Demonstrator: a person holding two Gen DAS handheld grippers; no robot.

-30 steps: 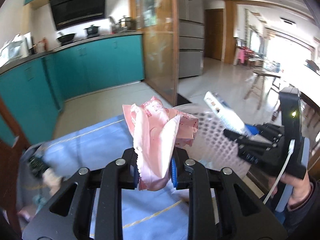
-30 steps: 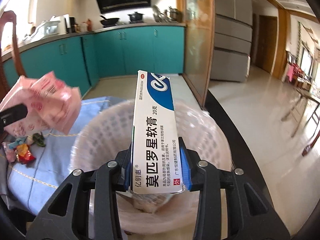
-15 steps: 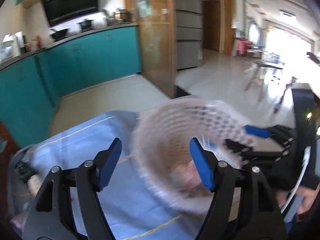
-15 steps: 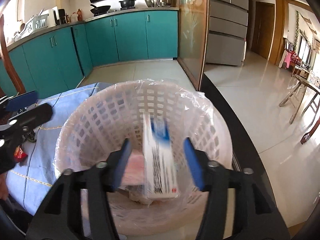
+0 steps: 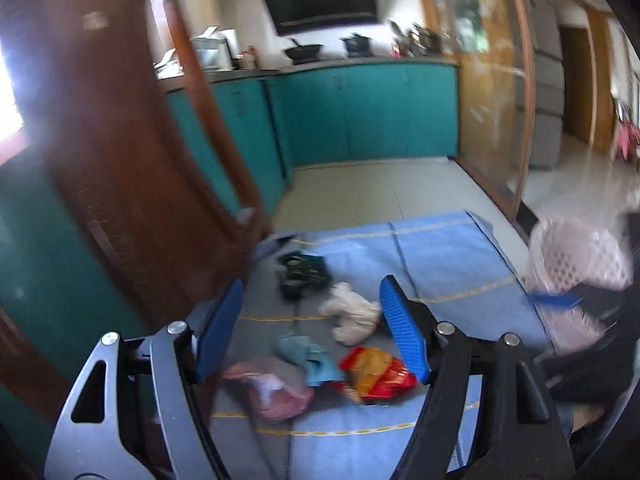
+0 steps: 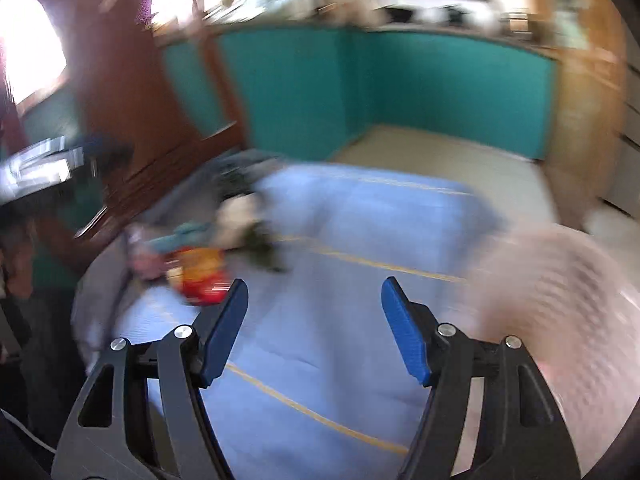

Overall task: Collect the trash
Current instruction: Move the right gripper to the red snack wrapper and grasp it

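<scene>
Trash: crumpled red-and-yellow snack wrapper (image 5: 374,372), near-left on blue-clothed tabletop (image 5: 440,256) | left hand-held gripper (image 5: 312,328) released, empty, above it | right hand-held gripper (image 6: 314,328) just opened, empty | advice: straddle wrapper, clench firmly | bin: white perforated plastic basket (image 5: 580,252), far right.

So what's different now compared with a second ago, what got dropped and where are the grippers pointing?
Both let go: the pink wrapper and the ointment box went into the white basket. The left gripper and right gripper, jaws just opened and empty, swung from the basket toward the remaining trash: red snack wrapper, white tissue wad, teal scrap. The blue cloth stayed put.
</scene>
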